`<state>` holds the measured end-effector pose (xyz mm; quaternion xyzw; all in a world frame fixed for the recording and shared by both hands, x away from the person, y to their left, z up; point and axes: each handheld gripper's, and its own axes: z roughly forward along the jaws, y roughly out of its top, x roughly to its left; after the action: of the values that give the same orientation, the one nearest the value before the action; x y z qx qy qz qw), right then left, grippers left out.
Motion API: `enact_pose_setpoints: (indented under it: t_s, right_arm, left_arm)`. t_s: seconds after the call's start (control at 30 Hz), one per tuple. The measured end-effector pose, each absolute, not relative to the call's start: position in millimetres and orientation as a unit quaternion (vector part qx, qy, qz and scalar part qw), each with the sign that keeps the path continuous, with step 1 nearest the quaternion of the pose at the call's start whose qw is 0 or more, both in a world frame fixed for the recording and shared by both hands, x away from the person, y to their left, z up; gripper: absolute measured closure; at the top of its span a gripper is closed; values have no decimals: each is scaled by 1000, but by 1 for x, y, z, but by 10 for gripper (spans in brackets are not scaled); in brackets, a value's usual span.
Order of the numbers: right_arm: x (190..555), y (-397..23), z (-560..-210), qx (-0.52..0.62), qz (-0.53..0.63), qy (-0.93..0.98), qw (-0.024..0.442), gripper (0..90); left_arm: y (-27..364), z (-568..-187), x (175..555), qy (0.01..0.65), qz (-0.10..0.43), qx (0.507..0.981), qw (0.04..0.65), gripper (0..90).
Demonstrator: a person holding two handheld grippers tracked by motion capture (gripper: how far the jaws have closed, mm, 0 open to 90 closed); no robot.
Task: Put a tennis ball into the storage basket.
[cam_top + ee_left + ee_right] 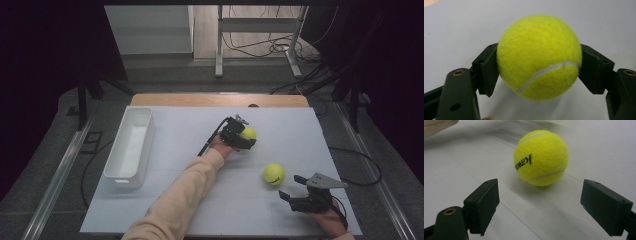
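Observation:
A yellow tennis ball (248,133) sits near the middle of the white table top, with my left gripper (244,136) shut on it. In the left gripper view both black pads (487,68) press the sides of this ball (539,57), whose white seam faces the camera. A second tennis ball (274,174) with black lettering lies on the table to the right and nearer the person. My right gripper (290,186) rests just behind it, open. In the right gripper view that ball (541,157) lies a little beyond the spread jaws of this gripper (540,207), touching neither.
An empty white rectangular bin (120,175) stands along the table's left side. A person's sleeve (185,195) reaches diagonally across the table from the bottom edge. Beyond the far wooden edge (220,99) are dark floor, cables and a metal frame.

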<state>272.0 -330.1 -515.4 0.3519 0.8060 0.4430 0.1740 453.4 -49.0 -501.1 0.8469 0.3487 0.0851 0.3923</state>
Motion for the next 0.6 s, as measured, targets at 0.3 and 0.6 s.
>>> enact_pose_setpoints:
  t_s: [0.3,0.6]
  right_arm:
    - [271,-330,-515,351,446,804,180,161]
    - [272,-330,-515,350,445,805,177,161]
  left_arm:
    - [-45,-495,447,344,90,845,401,265]
    - [-38,-493,438,340,95,842,408,265]
